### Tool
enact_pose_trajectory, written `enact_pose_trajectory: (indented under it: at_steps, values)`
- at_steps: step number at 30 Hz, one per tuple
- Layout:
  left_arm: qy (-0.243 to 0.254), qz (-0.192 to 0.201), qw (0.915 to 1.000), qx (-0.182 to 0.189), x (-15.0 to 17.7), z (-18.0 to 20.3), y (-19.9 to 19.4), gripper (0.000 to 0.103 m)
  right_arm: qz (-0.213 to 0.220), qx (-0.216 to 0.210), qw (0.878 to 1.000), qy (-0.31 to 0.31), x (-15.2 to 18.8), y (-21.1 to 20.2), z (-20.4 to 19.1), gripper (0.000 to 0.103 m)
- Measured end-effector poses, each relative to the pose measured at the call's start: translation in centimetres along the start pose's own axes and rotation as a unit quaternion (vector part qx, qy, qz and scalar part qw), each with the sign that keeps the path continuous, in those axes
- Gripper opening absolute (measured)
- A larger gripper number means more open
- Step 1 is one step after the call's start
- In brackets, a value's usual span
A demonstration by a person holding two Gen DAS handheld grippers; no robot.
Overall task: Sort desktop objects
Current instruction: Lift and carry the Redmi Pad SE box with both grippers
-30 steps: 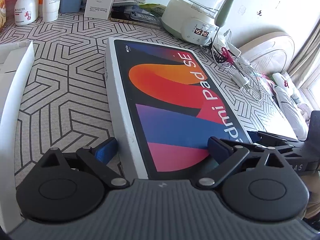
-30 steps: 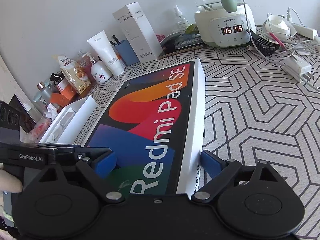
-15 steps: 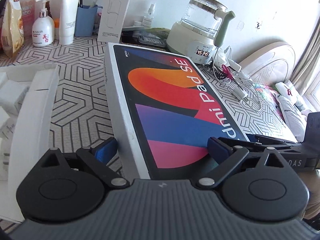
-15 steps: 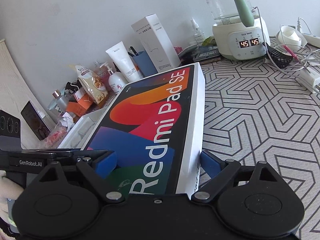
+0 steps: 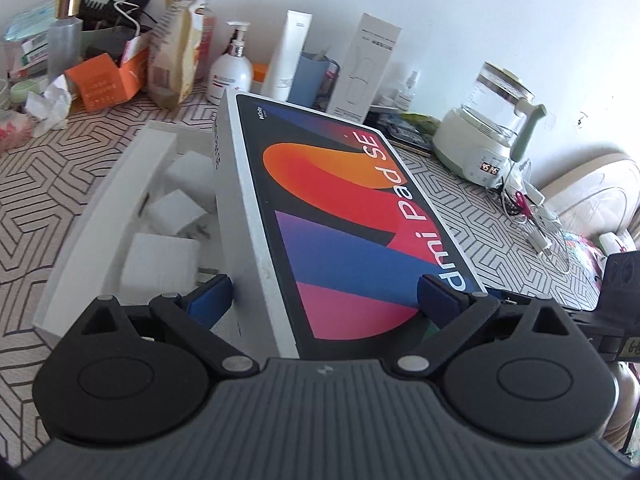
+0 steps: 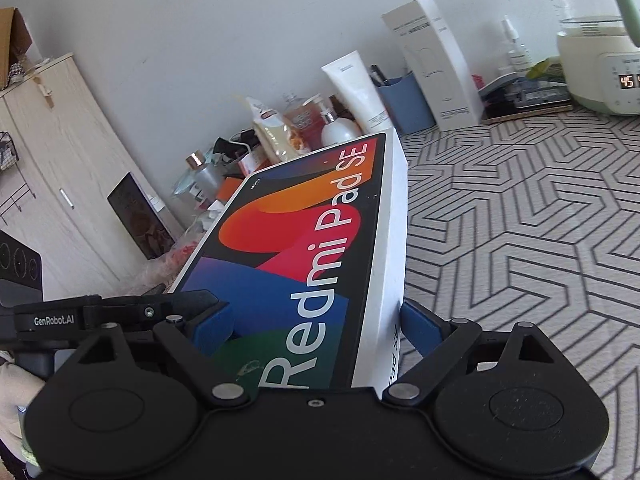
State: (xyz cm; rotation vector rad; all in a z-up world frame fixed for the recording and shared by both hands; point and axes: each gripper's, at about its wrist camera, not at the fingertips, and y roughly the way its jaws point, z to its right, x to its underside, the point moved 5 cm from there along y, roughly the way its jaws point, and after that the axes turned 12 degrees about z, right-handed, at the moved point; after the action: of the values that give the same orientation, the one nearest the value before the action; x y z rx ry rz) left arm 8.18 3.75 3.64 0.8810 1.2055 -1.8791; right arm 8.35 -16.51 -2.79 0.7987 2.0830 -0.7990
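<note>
The Redmi Pad SE box lid (image 5: 344, 208), white-sided with a colourful top, is held in the air by both grippers, tilted up at its far end. My left gripper (image 5: 324, 300) is shut on its near left corner, one blue pad on the white side and one on the top. My right gripper (image 6: 316, 324) is shut on the near right corner of the lid (image 6: 320, 240). The open white box base (image 5: 120, 216) with white inserts lies on the table, below and left of the lid.
Along the wall stand an orange box (image 5: 106, 80), a snack bag (image 5: 176, 48), a pump bottle (image 5: 230, 72), a white tube (image 5: 288, 56), a blue holder (image 5: 312, 76) and a tall white carton (image 5: 364, 64). A kettle (image 5: 488, 136) and cables (image 5: 528, 216) sit right.
Both grippers have lifted the box lid off the table and carried it left, over the open white base. The bottles and boxes along the wall have come into view.
</note>
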Motion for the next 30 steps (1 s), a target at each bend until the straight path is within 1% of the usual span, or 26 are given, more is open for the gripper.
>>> enact_pose_trajectory:
  at_steps: [5, 8, 10, 15, 17, 20, 25, 28, 30]
  values:
    - [-0.018, 0.021, 0.9994, -0.019, -0.9, -3.5, -1.3, 0.099, -0.018, -0.024, 1.0, 0.0, 0.7, 2.6, -2.5, 0.094]
    - [-0.05, 0.037, 0.9978, -0.024, -1.0, -5.8, -1.5, 0.099, -0.032, -0.027, 0.999, 0.006, 1.5, 4.0, -3.5, 0.094]
    - [-0.057, 0.039, 0.9973, -0.025, -0.9, -6.9, -1.3, 0.1, -0.039, -0.024, 0.999, 0.01, 1.9, 4.7, -4.0, 0.094]
    - [-0.044, 0.039, 0.9978, -0.029, -1.3, -8.6, -0.8, 0.1, -0.04, -0.016, 0.999, 0.006, 1.9, 5.6, -5.5, 0.094]
    - [-0.05, 0.035, 0.9978, -0.025, -1.5, -9.2, -0.5, 0.1, -0.032, -0.006, 0.999, 0.0, 1.7, 5.9, -6.1, 0.094]
    - [-0.042, 0.03, 0.9985, -0.018, -1.9, -10.0, -0.2, 0.1, -0.029, 0.006, 1.0, -0.006, 1.5, 6.5, -6.7, 0.094]
    - [0.01, -0.002, 0.9999, -0.013, -2.5, -10.9, 0.5, 0.1, -0.04, 0.015, 0.999, -0.014, 2.0, 7.7, -7.6, 0.094]
    - [0.017, -0.014, 0.9996, -0.015, -3.2, -11.4, 0.8, 0.1, -0.036, 0.018, 0.999, -0.017, 2.0, 8.3, -8.3, 0.094]
    - [0.019, -0.018, 0.9996, -0.006, -3.5, -11.9, 1.2, 0.1, -0.035, 0.021, 0.999, -0.017, 2.0, 8.5, -8.4, 0.094]
